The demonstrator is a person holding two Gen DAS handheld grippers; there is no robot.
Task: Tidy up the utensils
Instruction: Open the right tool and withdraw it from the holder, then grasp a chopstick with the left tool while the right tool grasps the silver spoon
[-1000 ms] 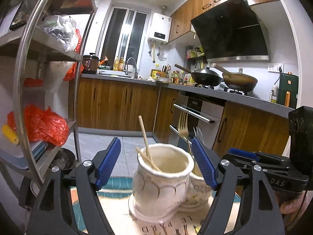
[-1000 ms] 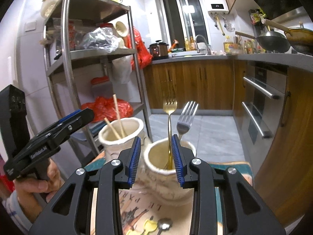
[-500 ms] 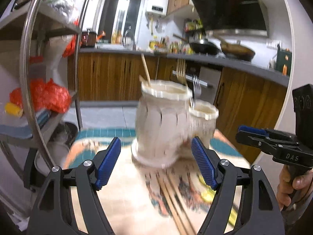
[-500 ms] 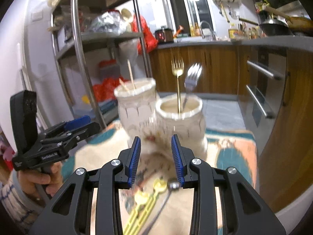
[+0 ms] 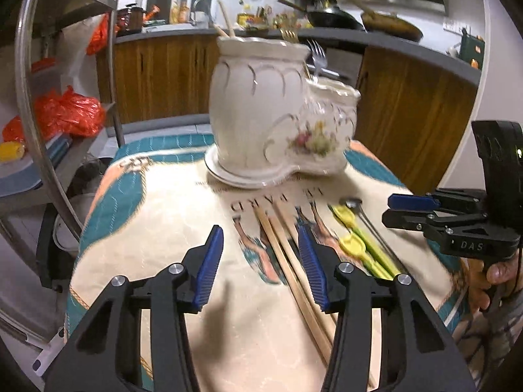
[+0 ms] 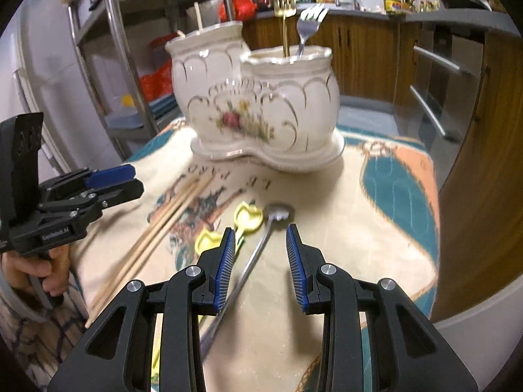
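Observation:
A white ceramic two-cup holder stands at the far side of the printed cloth. Its taller cup holds chopsticks. The lower cup holds a gold fork and a silver fork. Loose wooden chopsticks, two yellow spoons and a metal spoon lie on the cloth. My left gripper hovers over the loose chopsticks. Its jaws are closing and touch nothing. My right gripper is open above the metal spoon's handle.
A steel shelf rack with red bags stands close on the left of the table. Wooden kitchen cabinets and an oven lie beyond. The cloth ends at the table's right edge near a wooden cabinet side.
Both grippers have dropped and tilted down from the holder's rim toward the cloth, so the loose chopsticks and spoons now show. The left jaws have narrowed. The right jaws kept their gap.

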